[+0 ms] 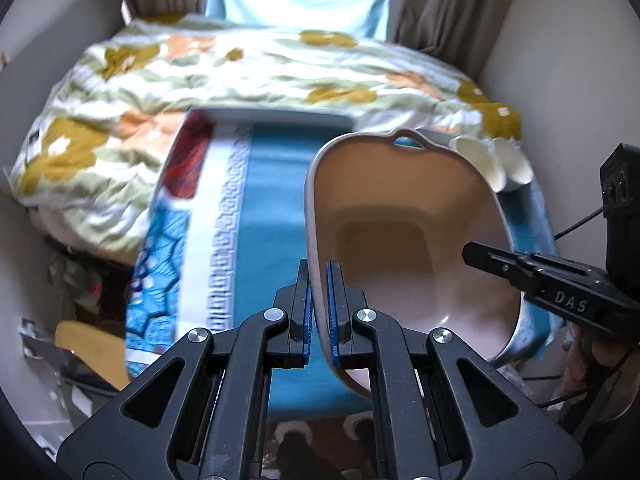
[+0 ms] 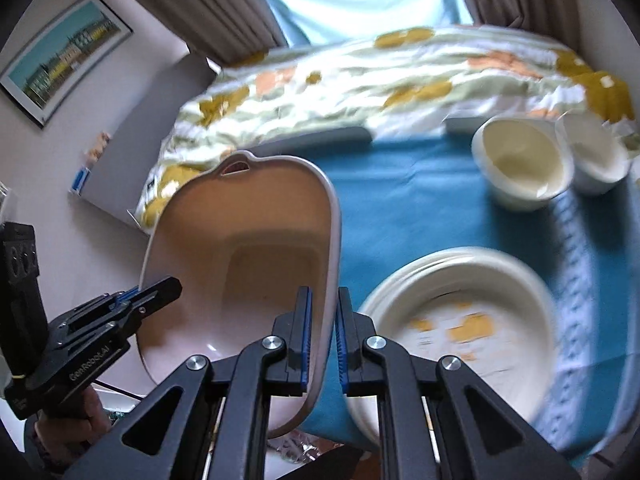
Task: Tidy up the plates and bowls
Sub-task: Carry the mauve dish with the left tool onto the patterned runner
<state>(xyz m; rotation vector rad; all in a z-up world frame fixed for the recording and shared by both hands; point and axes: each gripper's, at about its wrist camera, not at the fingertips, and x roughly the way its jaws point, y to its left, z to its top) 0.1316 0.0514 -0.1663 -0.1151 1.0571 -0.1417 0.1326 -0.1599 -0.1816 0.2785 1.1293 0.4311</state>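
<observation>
Left wrist view: smooth, glossy pink basin [image 1: 404,240], rounded-square with a small loop handle, filling centre right over the teal tablecloth [image 1: 272,200]. Left gripper [image 1: 319,312] pinching its near rim between blue ribbed pads; right gripper [image 1: 476,254] reaching in from the right, apparently clamped on the far rim.

Right wrist view: same basin centre left, right gripper [image 2: 323,340] squeezed onto its wall. Stacked white plates [image 2: 464,320] lower right, two cream bowls [image 2: 520,164] upper right, both blurred.

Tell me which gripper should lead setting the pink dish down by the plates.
Right, probably: the right gripper clamps the pink dish rim nearest the stacked plates; the left gripper clamps the far rim.
</observation>
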